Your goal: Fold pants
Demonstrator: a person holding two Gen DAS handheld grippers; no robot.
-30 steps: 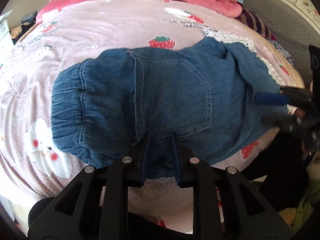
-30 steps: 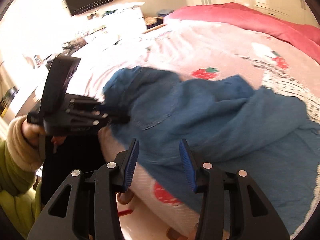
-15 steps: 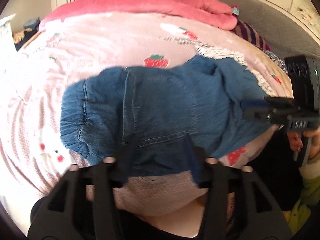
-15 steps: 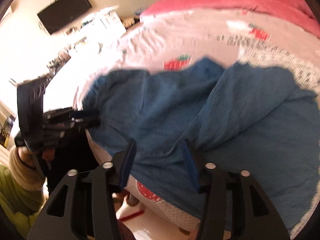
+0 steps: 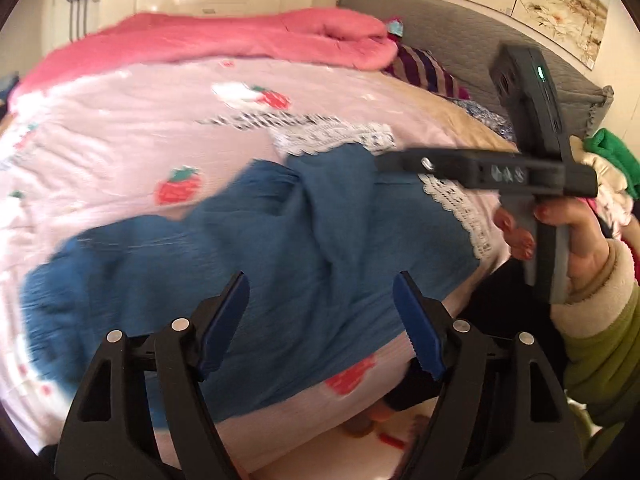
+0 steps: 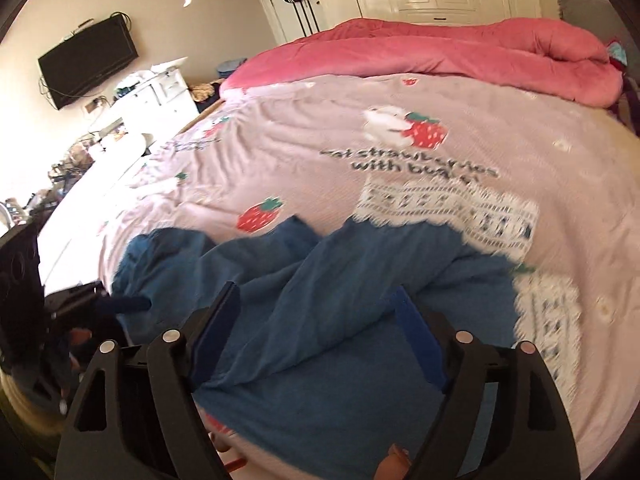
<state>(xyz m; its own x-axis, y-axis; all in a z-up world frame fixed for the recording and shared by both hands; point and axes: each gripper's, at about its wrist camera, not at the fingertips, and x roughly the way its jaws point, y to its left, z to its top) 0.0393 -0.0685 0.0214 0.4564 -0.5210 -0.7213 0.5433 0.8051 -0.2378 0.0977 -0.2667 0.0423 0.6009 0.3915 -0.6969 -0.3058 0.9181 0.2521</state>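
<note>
Blue denim, soft and rumpled: the pants point(image 5: 280, 248) are lying near the front edge of the bed point(image 5: 120, 128), spread across its pink strawberry-print cover, with one fold ridging diagonally over the rest. They look light and limp, likely to sag and drape when lifted, not slippery, with nothing fragile about them. The thicker places, a waistband or a hem, would probably give the firmest hold, though motion blur is hiding which end is which; a pinch on the loose ridge would likely gather only one layer.

The left gripper point(image 5: 320, 304) is hovering over the near part of the cloth with its jaws standing wide apart and nothing between them. The right gripper point(image 6: 316, 316) is doing the same from its side, jaws spread wide above the denim, empty. In the left view the right gripper is reaching in from the right, over the far edge of the pants, with the person's hand point(image 5: 560, 224) around its handle. A pink quilt point(image 6: 440, 52) is bunching along the far side of the bed.
</note>
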